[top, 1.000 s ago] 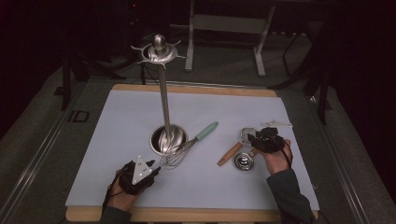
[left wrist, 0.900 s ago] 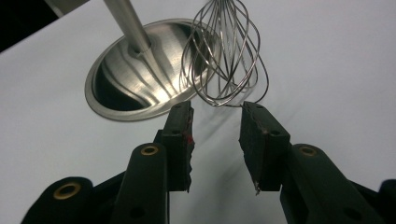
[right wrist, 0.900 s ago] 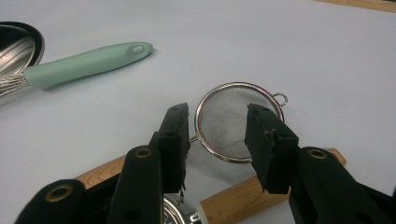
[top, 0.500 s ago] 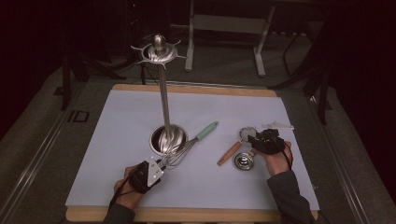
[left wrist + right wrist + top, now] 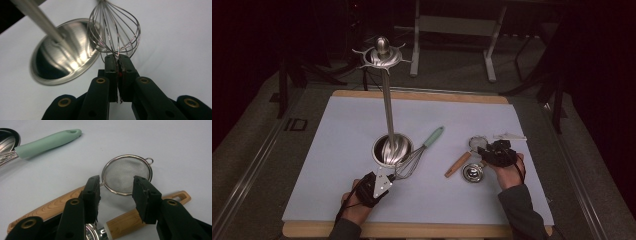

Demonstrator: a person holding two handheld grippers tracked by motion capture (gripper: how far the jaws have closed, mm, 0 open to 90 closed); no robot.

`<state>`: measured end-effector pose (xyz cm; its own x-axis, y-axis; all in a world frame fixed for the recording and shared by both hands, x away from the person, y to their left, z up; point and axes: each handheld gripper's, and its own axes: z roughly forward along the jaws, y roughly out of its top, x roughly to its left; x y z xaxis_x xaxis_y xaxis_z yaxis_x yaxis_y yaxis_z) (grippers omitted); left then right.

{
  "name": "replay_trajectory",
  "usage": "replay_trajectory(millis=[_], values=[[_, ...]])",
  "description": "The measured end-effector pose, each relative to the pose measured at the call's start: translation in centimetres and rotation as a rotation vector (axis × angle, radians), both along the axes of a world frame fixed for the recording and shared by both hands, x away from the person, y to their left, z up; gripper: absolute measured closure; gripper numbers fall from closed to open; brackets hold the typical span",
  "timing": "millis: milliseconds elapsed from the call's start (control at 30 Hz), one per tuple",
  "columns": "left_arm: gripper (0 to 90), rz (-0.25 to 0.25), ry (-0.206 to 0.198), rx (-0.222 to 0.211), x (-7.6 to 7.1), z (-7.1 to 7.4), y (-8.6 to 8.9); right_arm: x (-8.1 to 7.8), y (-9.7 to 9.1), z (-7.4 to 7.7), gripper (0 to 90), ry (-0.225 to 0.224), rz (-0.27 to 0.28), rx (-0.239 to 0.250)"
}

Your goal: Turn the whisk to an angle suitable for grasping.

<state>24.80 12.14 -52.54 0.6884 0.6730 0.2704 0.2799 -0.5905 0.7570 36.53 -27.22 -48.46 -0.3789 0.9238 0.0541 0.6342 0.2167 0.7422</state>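
- Steel wires of the whisk (image 5: 115, 32) are sitting pinched in the left tool (image 5: 117, 61), whose jaws have just been closing on the loop tips.
- The whisk is lying on the table (image 5: 337, 130); its mint handle (image 5: 433, 136) is pointing away from that tool, beside the rack base (image 5: 392, 148).
- The right tool (image 5: 116, 192) is hovering open, gripping nothing, over the strainer (image 5: 126, 173).

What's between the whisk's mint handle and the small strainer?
Bare mat: in the right gripper view, nothing lies between the whisk handle and the strainer.
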Motion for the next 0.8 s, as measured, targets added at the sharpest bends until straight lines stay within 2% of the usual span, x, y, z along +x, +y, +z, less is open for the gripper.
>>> replay_trajectory(millis=[200, 333, 433, 633, 800], values=[[87.1, -0.006, 0.0, 0.006, 0.0, 0.0, -0.4, -0.1, 0.0, -0.3, 57.4, 0.007, 0.001, -0.001], [87.2, -0.021, 0.017, -0.006, 0.0, 0.1, -0.4, -0.1, -0.2, -0.4, 57.5, 0.007, -0.001, 0.0], [87.3, -0.041, 0.032, -0.032, -0.2, 0.2, -0.9, -0.2, -0.2, -0.4, 57.5, 0.005, -0.002, 0.005], [87.0, -0.104, 0.062, -0.065, -0.7, 0.1, -3.6, -0.3, 0.0, -0.6, 57.4, 0.008, 0.002, 0.009], [85.9, -0.154, 0.095, -0.122, -0.8, 0.0, -6.4, -0.2, 0.6, -0.6, 57.3, 0.013, 0.014, 0.011]])
